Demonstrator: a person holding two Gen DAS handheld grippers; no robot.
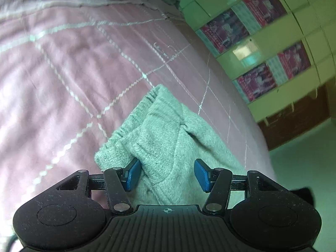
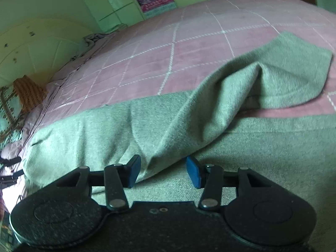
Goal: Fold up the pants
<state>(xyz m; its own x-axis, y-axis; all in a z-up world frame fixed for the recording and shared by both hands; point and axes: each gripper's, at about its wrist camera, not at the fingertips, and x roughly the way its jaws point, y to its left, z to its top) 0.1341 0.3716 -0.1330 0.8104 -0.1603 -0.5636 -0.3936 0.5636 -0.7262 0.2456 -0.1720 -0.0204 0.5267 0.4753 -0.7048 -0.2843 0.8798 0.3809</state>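
Grey-green fleece pants (image 1: 168,134) lie on a pink quilted bedspread (image 1: 73,73). In the left wrist view the elastic waistband end (image 1: 134,115) points away from me. My left gripper (image 1: 167,174) is open, its blue pads on either side of the cloth at the near edge. In the right wrist view the pants (image 2: 147,126) spread wide, with one part folded over and raised into a ridge (image 2: 241,88). My right gripper (image 2: 163,172) is open around the lower end of that ridge.
The pink bedspread (image 2: 168,48) extends far behind the pants. Green-tinted wardrobe doors with red posters (image 1: 262,48) stand beside the bed. A wooden bed base (image 1: 294,121) and floor show at right. Pillows and an orange cloth (image 2: 27,92) lie at the left.
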